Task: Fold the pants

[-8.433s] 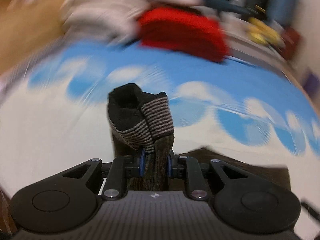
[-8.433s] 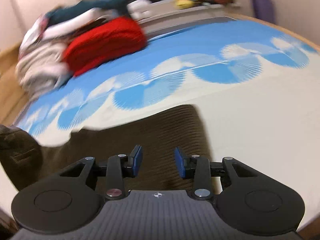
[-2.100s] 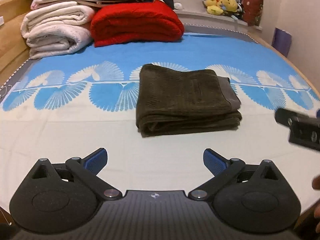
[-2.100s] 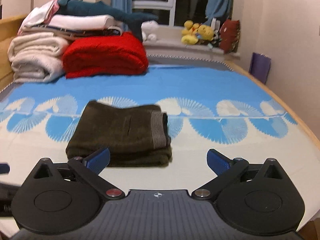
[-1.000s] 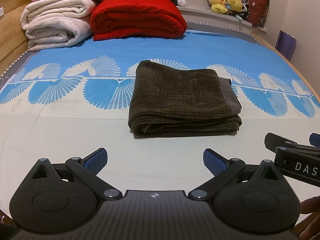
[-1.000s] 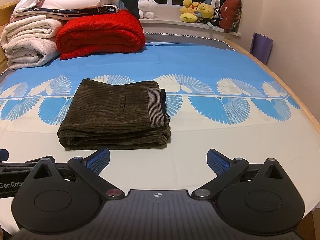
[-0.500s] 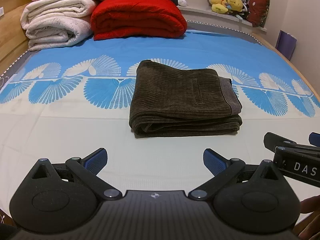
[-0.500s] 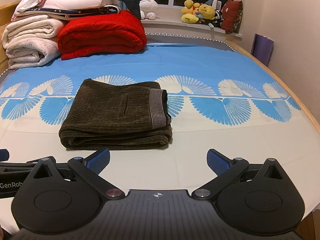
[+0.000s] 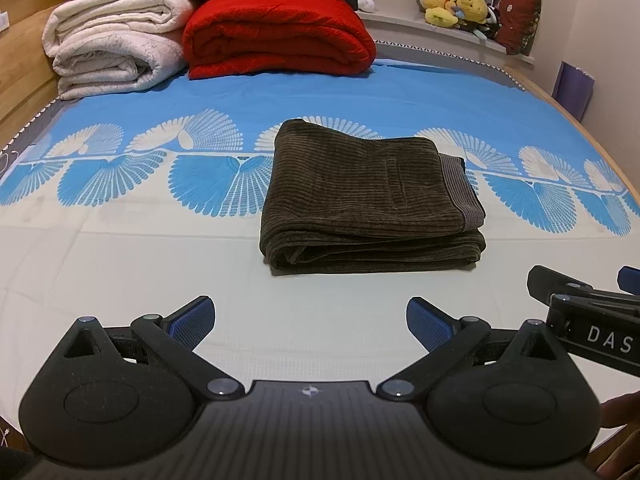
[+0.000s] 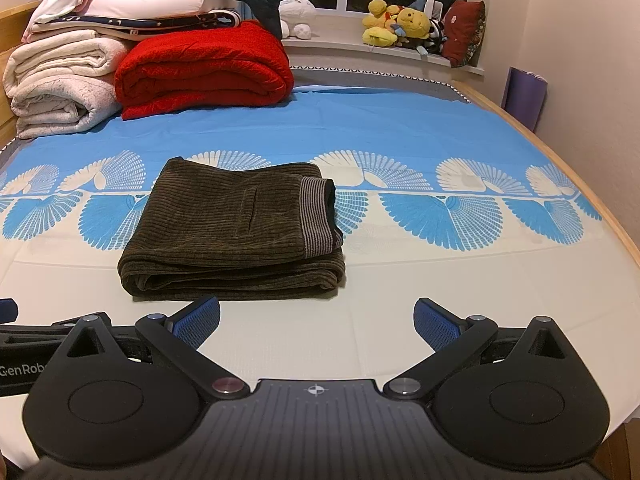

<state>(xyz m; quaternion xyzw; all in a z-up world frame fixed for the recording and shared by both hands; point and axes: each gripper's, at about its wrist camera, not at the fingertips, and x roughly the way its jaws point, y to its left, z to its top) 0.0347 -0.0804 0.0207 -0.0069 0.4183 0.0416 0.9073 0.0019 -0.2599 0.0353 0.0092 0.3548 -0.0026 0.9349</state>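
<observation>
Now folded pants (image 9: 368, 196) on bed, left claw (image 9: 310, 322) no longer clamped.

The folded pants (image 9: 368, 196) lie mid-bed (image 9: 120, 264), with stacked blankets (image 9: 276, 36) behind them to the left.

The pants (image 9: 370, 196) were bunched in the left gripper (image 9: 310, 322) – now they lie folded on the bed (image 9: 120, 264), and both grippers – left and right (image 10: 316, 320) – are spread wide, empty
</observation>
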